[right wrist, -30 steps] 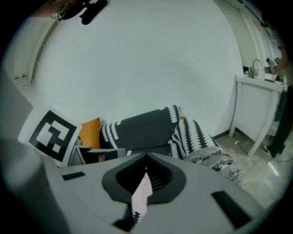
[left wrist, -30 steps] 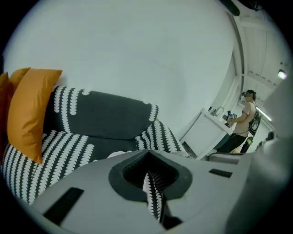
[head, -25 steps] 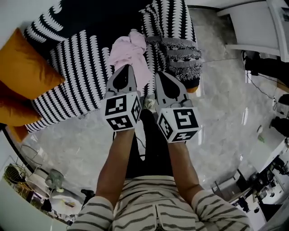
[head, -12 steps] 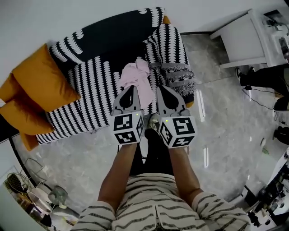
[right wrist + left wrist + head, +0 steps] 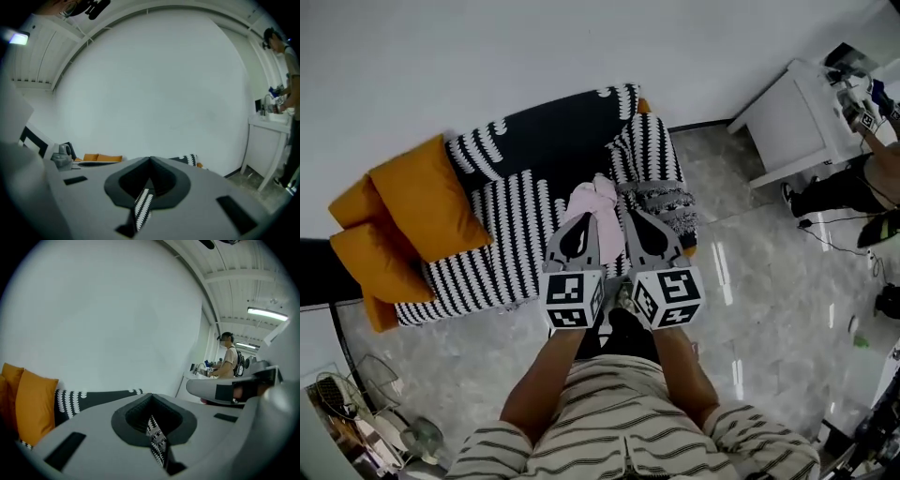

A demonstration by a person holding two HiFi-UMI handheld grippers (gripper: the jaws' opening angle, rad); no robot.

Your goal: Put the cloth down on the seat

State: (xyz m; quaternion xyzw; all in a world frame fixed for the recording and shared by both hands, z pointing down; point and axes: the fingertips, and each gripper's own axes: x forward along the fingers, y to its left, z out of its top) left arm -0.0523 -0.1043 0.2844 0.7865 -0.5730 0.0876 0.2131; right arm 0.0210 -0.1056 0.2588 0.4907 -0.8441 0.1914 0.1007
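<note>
A crumpled pink cloth (image 5: pixel 594 208) lies on the seat of a black-and-white patterned sofa (image 5: pixel 511 234), beside its right armrest. Nothing holds the cloth. In the head view my left gripper (image 5: pixel 584 218) and right gripper (image 5: pixel 634 215) hang side by side in front of the cloth and above it, their tips over its near edge. Both are shut with nothing in them. In the left gripper view the jaws (image 5: pixel 151 395) meet, with only a thin slit of sofa pattern showing. The right gripper view shows the same closed jaws (image 5: pixel 150 160).
Orange cushions (image 5: pixel 427 202) lean at the sofa's left end. A white table (image 5: pixel 797 117) stands at the right by the wall, with a person (image 5: pixel 230 359) working there. Grey marble floor (image 5: pixel 769 272) spreads in front of the sofa. A plain white wall fills both gripper views.
Both grippers have lifted up and away from the cloth, still shut. The pink cloth stays on the seat. The sofa now looks smaller and farther below.
</note>
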